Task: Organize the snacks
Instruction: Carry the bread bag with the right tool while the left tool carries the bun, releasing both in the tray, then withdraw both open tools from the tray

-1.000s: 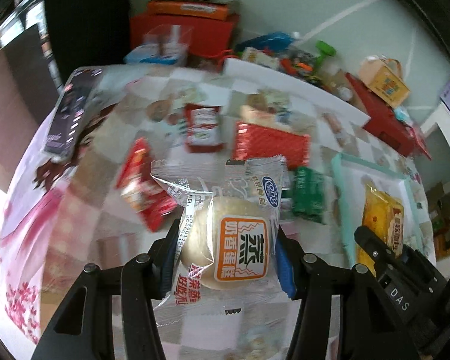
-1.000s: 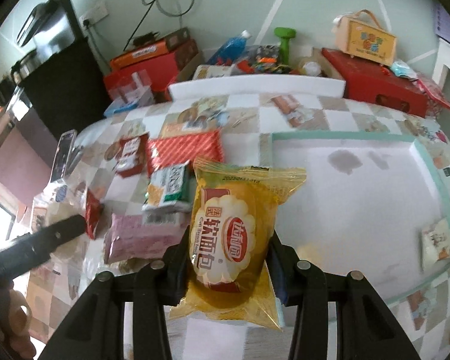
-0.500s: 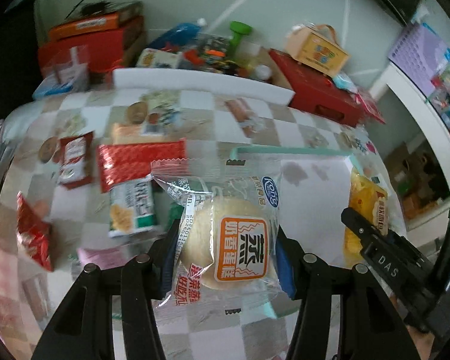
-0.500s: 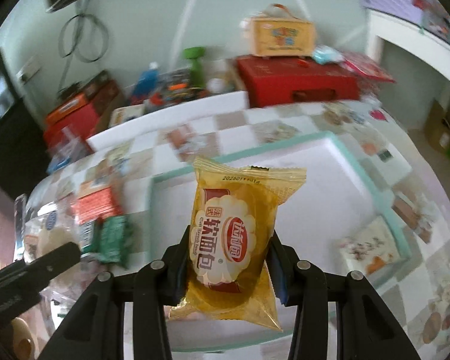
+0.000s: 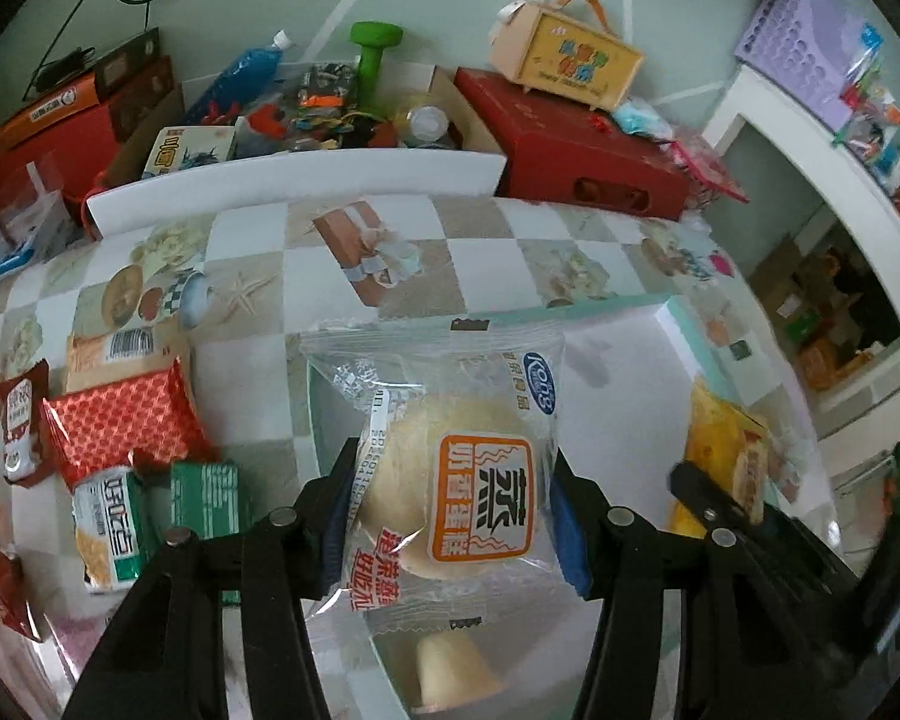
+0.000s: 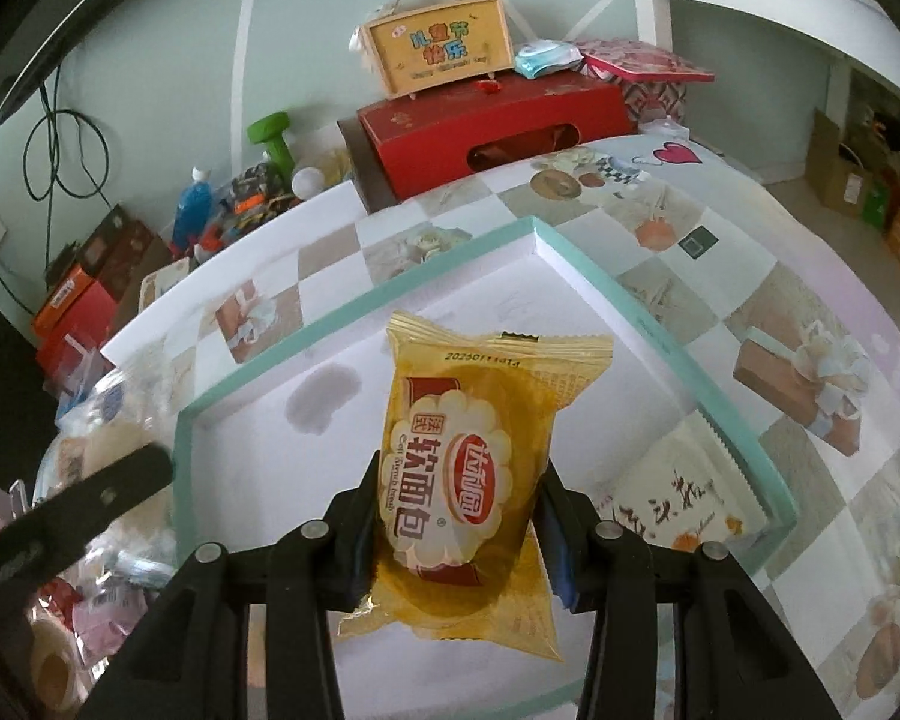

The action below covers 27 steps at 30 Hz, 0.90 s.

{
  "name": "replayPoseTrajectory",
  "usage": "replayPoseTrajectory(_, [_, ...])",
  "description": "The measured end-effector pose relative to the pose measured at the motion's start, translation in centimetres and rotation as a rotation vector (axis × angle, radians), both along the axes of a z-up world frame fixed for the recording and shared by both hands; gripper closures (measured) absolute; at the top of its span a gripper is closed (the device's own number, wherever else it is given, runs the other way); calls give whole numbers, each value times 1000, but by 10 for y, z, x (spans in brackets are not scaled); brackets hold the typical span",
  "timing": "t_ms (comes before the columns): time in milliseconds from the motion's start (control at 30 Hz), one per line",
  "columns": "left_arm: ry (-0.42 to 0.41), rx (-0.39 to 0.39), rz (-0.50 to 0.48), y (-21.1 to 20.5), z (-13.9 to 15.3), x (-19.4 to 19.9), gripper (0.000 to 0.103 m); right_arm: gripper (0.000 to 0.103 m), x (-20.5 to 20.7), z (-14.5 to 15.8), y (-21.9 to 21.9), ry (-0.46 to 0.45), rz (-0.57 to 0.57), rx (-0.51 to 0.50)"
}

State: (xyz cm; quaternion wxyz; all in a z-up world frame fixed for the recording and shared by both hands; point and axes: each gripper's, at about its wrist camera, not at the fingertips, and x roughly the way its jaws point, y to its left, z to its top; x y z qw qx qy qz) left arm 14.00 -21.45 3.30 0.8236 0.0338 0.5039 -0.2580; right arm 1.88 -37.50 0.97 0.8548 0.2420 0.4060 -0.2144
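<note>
My right claw (image 6: 456, 516) grips a yellow bread packet (image 6: 468, 480) above the teal-rimmed white tray (image 6: 660, 324), where a pale snack packet (image 6: 684, 498) lies against its right wall.

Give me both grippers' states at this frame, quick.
Left gripper: closed on the clear-wrapped bun packet.
Right gripper: closed on the yellow soft-bread packet.

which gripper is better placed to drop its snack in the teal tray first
Right, probably. The right gripper holds the yellow bread packet over the teal-rimmed white tray's middle; the left gripper with the clear-wrapped bun sits near its left edge.
</note>
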Motion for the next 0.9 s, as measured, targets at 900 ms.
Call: replayPoseTrajectory(900, [-76, 49, 74, 22, 6, -18, 28, 13, 3, -6, 12, -5, 73, 48])
